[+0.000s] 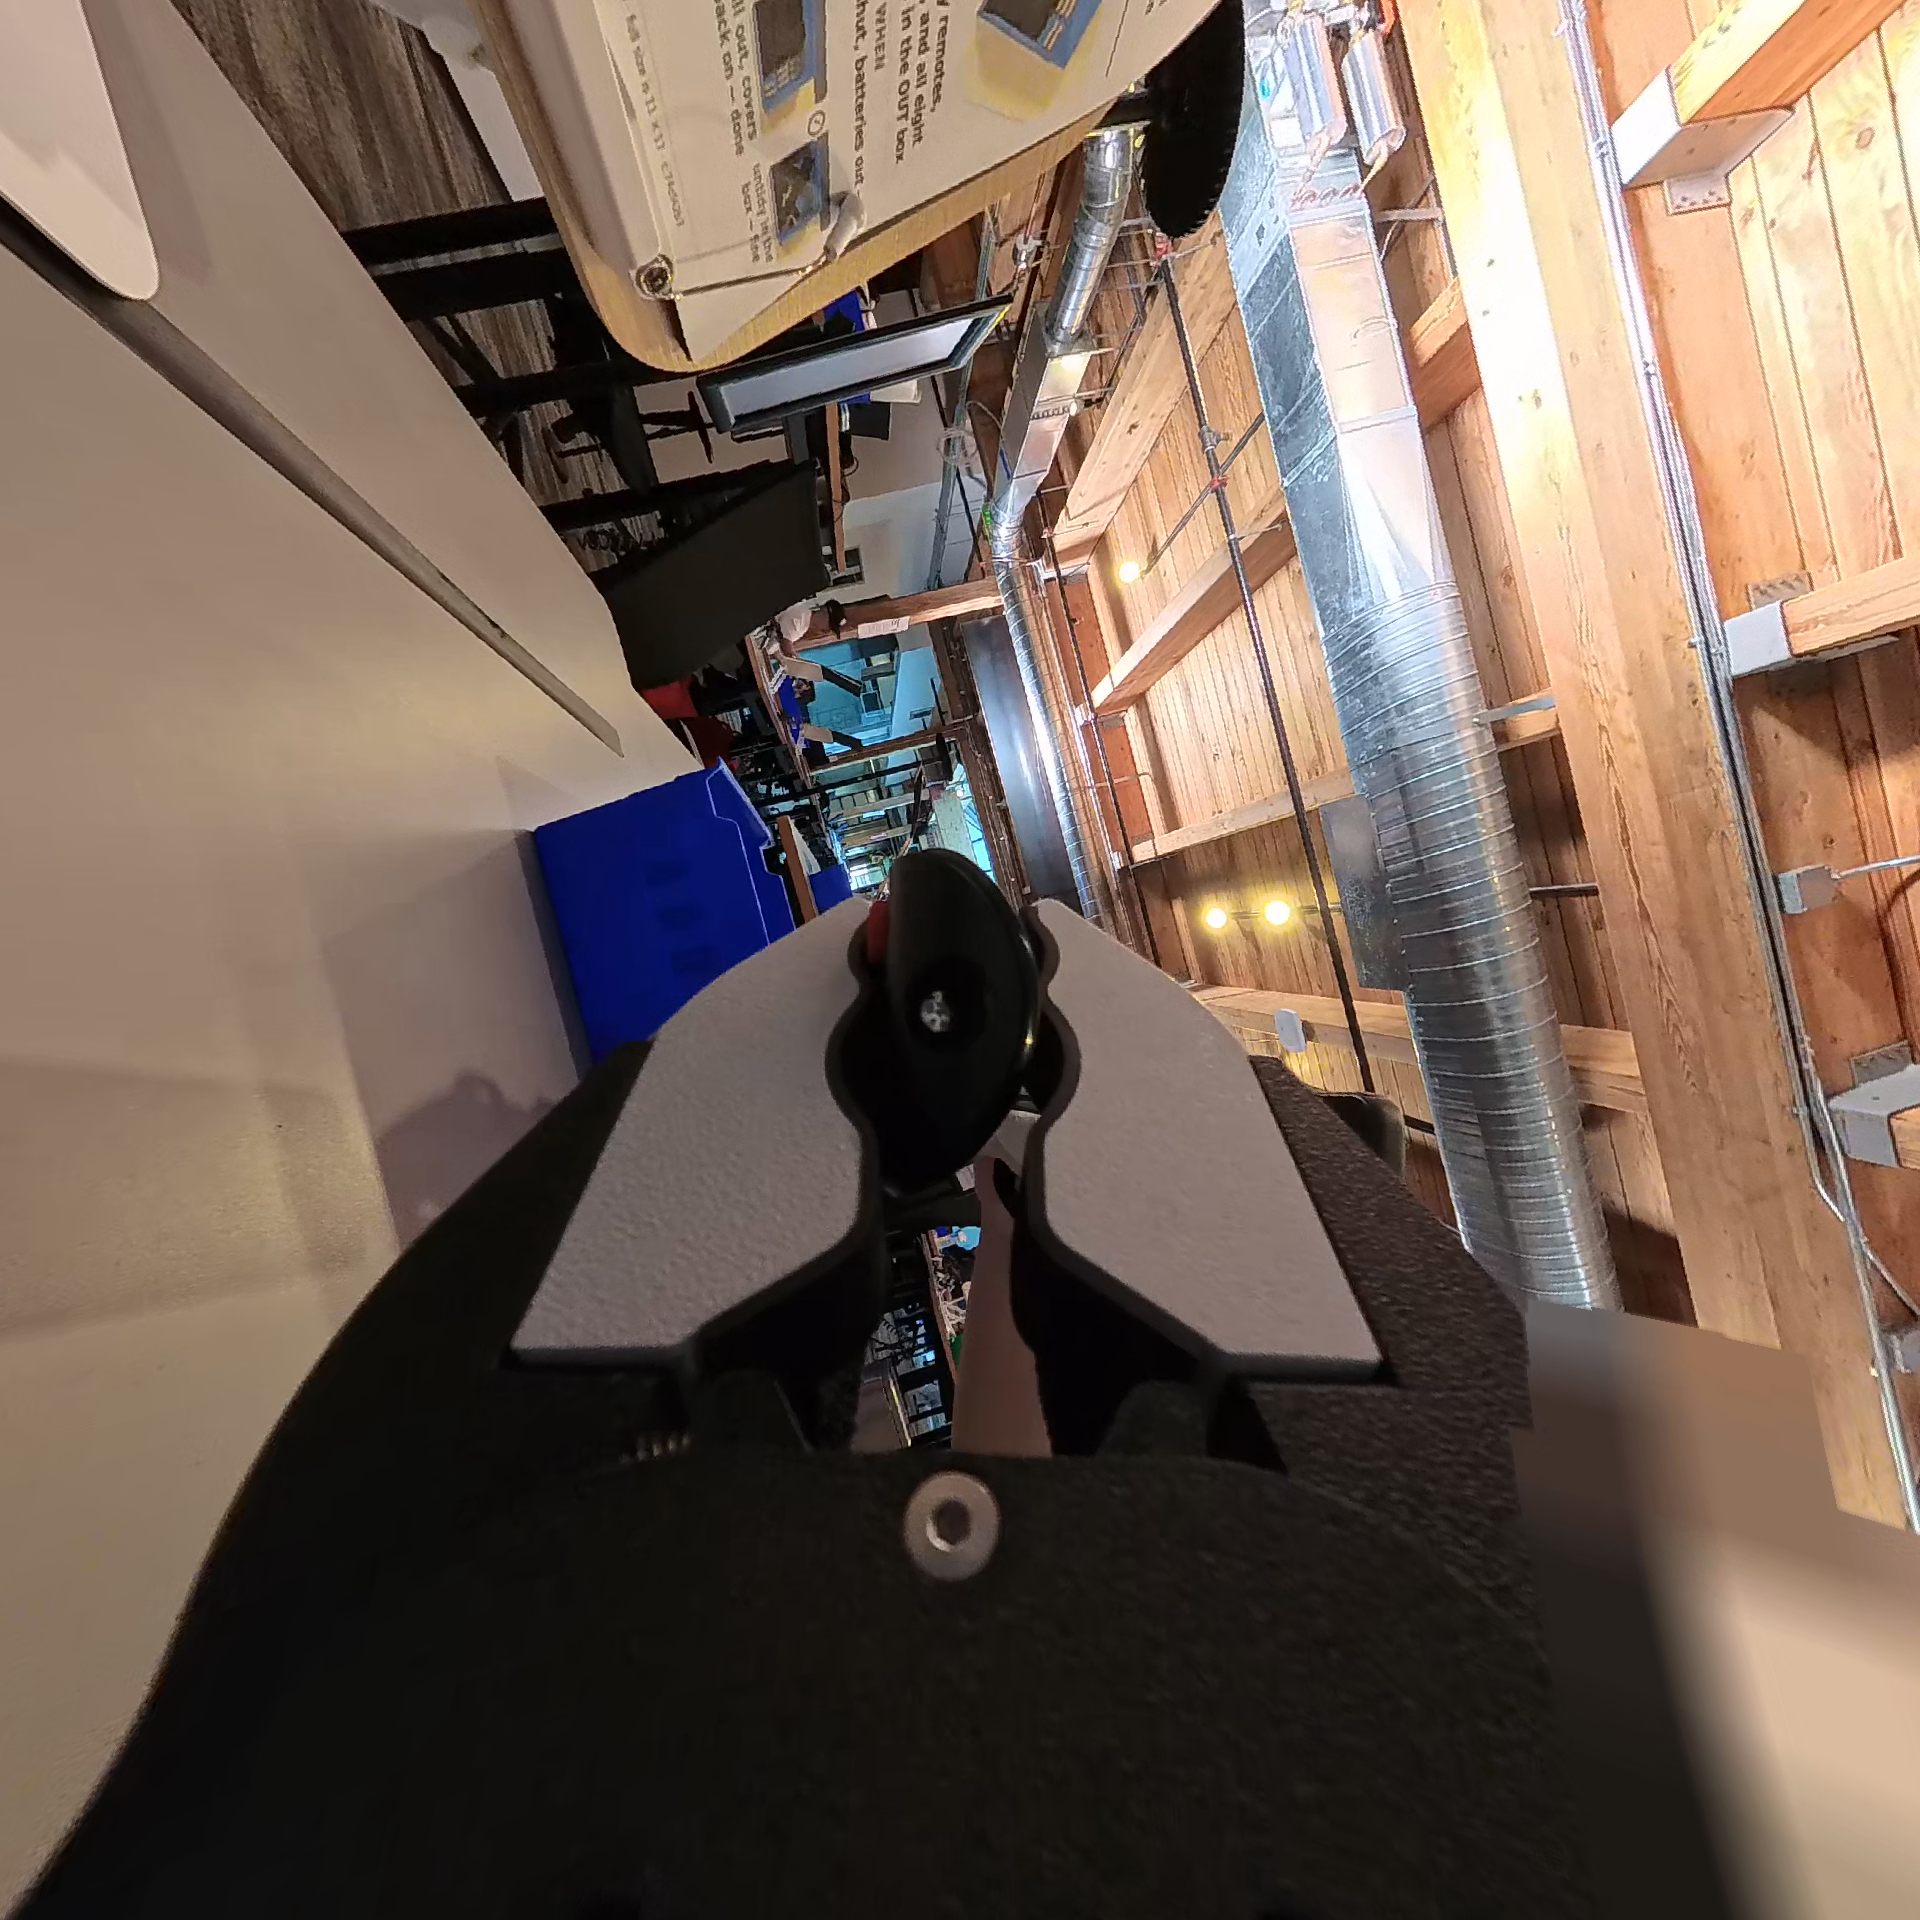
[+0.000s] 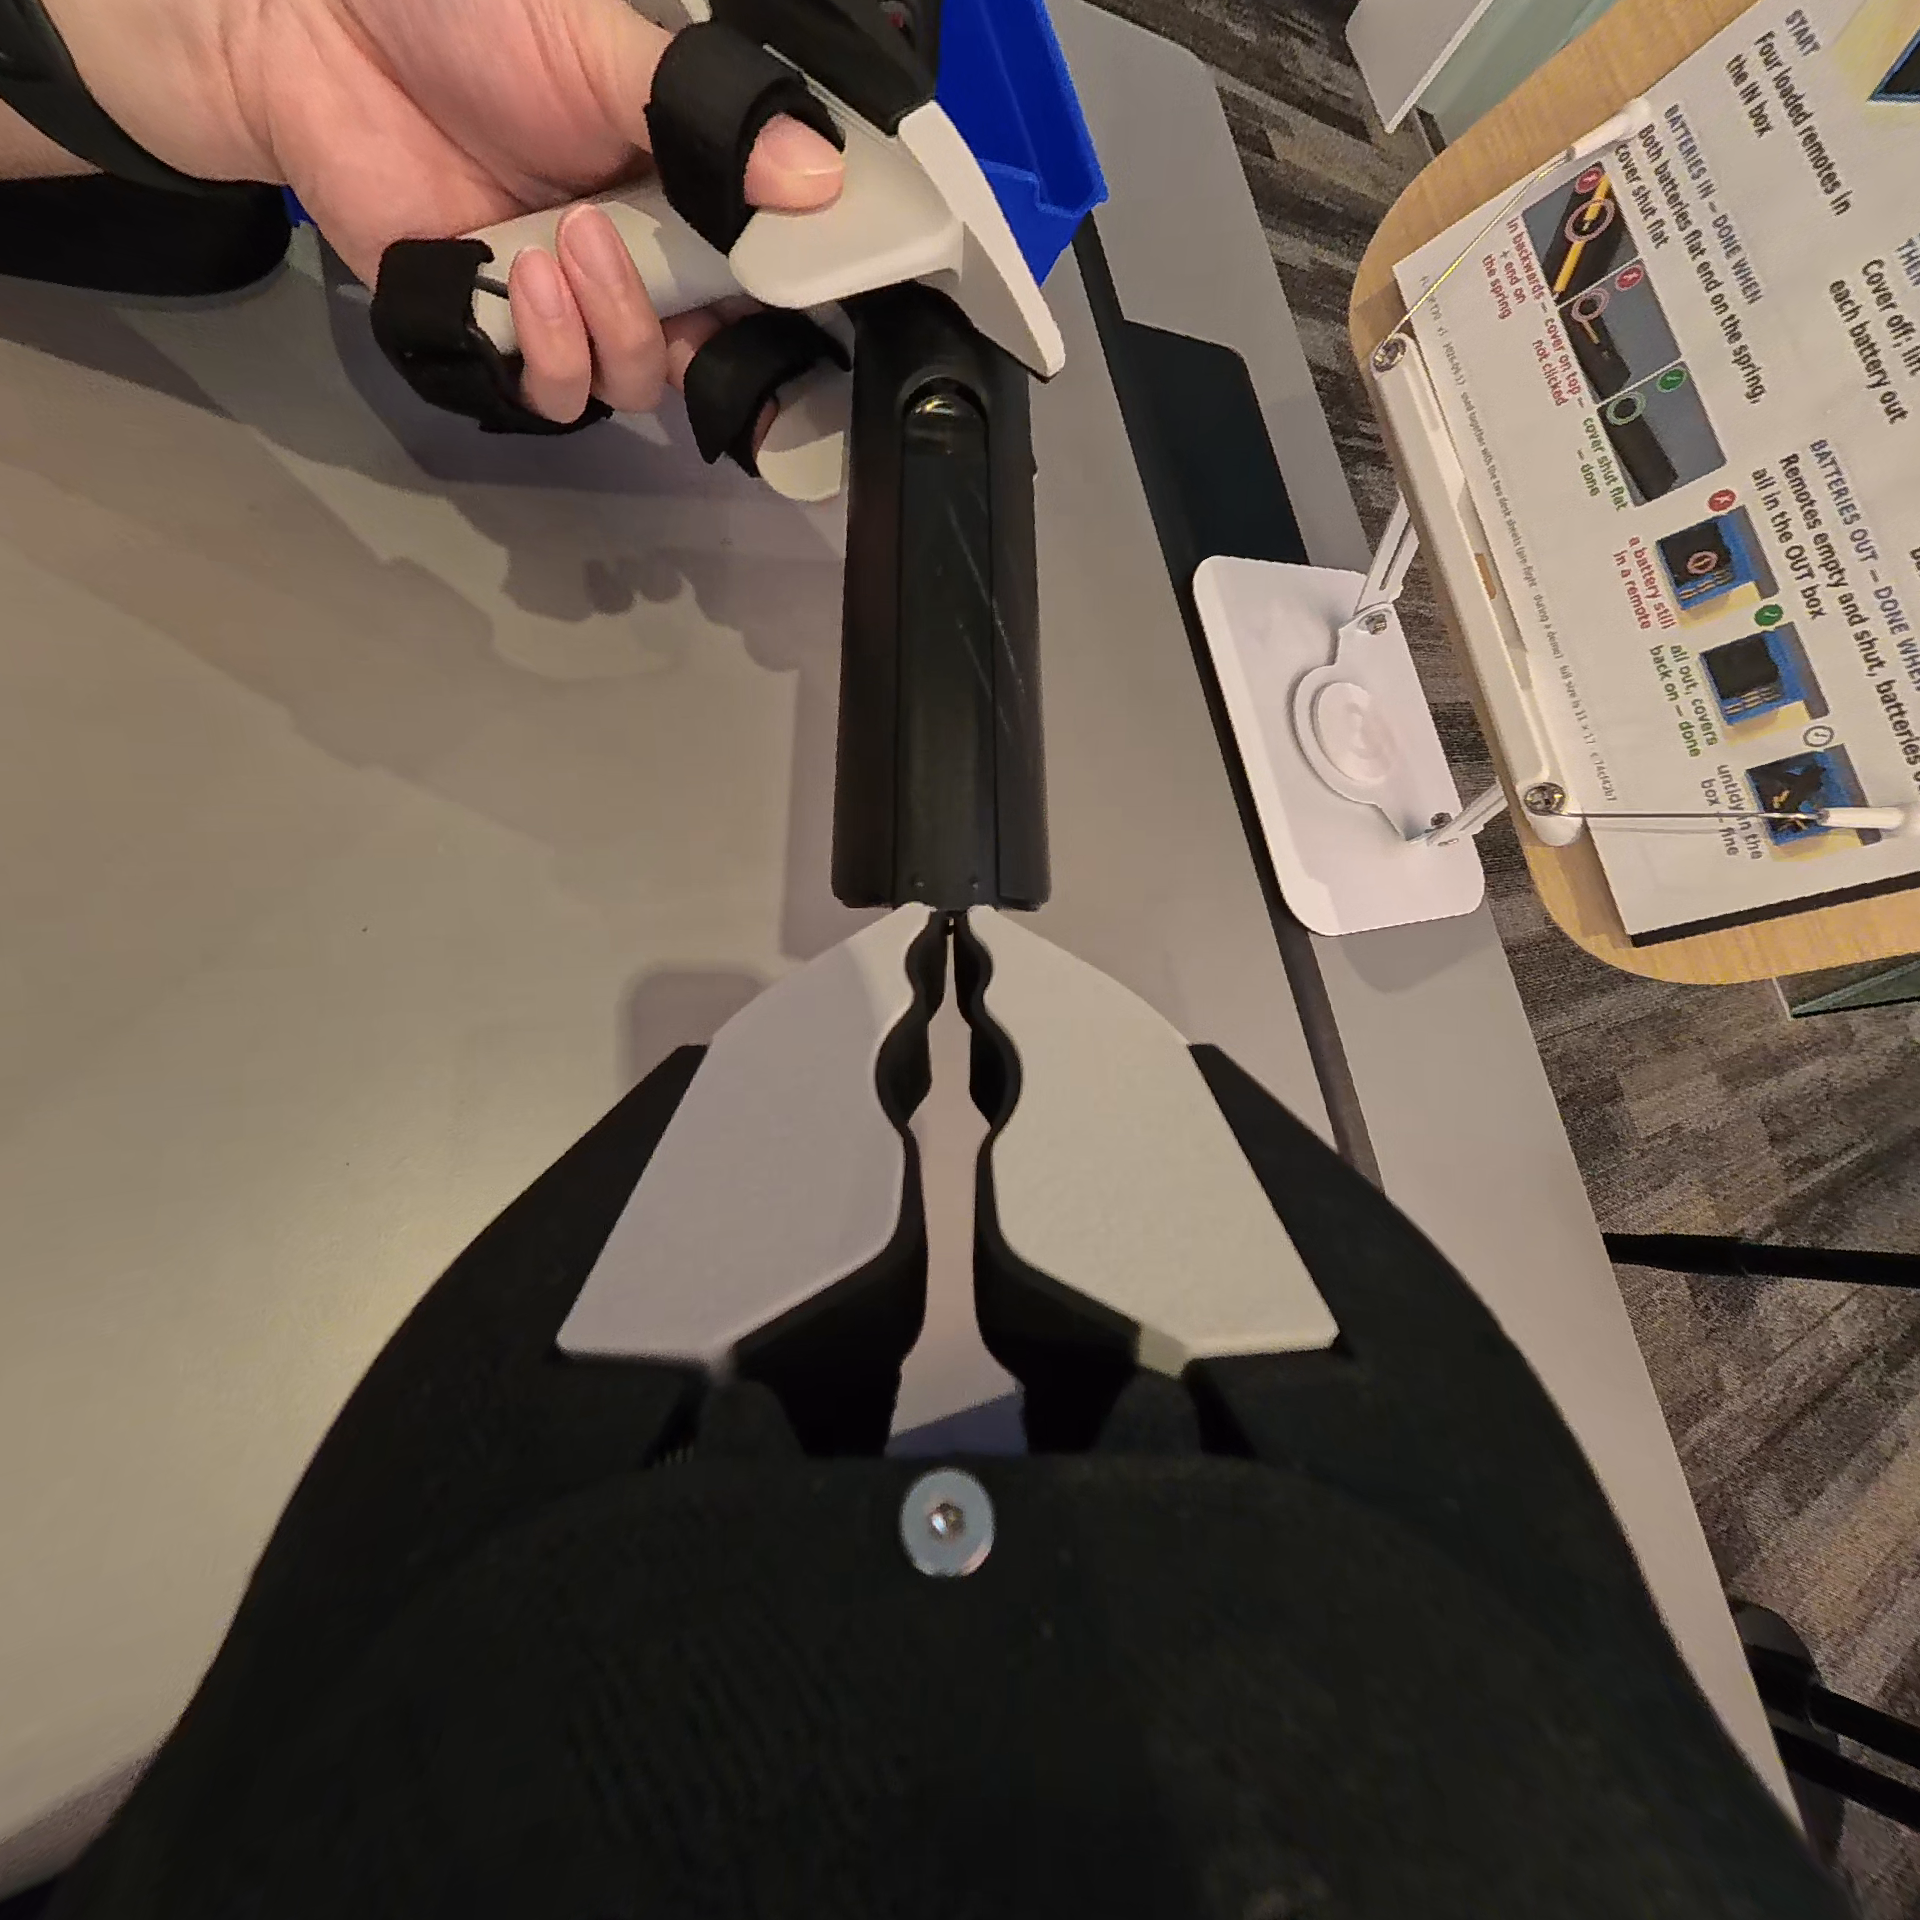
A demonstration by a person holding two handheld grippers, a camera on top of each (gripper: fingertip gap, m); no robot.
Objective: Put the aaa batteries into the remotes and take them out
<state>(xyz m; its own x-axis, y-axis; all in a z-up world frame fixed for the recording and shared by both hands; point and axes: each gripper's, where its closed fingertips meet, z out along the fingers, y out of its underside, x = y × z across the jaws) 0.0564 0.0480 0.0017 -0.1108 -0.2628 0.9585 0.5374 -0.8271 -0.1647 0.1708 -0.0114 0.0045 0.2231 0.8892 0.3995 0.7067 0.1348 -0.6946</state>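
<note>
A black remote [image 2: 940, 644] hangs in the air over the grey table [image 2: 364, 831]. A hand holds the left gripper [image 2: 914, 239], which grips the remote's far end. In the left wrist view my left gripper [image 1: 951, 914] is shut on the remote [image 1: 951, 997], seen end-on. A long glossy channel with a metal contact at its far end runs down the remote's middle. My right gripper [image 2: 951, 930] is shut, its tips touching the remote's near end. A thin dark bit shows between the tips; I cannot tell what it is. No batteries show.
A blue bin [image 2: 1029, 125] stands on the table behind the left gripper and also shows in the left wrist view [image 1: 665, 914]. A printed instruction sheet [image 2: 1714, 468] on a wooden board sits right of the table, on a white stand base [image 2: 1340, 748]. Carpeted floor lies beyond the table edge.
</note>
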